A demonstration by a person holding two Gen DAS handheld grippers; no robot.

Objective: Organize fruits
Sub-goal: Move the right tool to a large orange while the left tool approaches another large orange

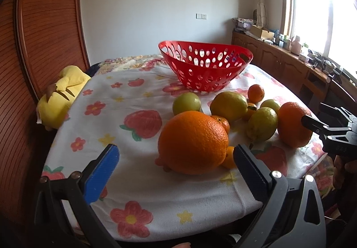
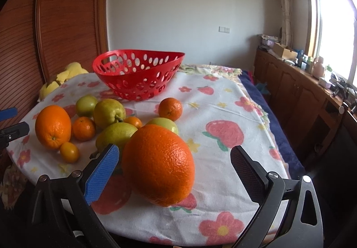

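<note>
Your left gripper [image 1: 176,158] spread, big orange [image 1: 193,142] between fingers untouched; your right gripper [image 2: 174,158] spread around second orange [image 2: 158,165]; red basket [image 1: 205,65] at 12 o'clock, empty.

Fruit cluster [image 2: 107,123] before red basket [image 2: 138,76]

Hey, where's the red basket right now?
The red basket sits on the flowered tablecloth at the far side, behind the cluster of fruit; in the right wrist view it appears left of centre, nearest a green fruit.
</note>
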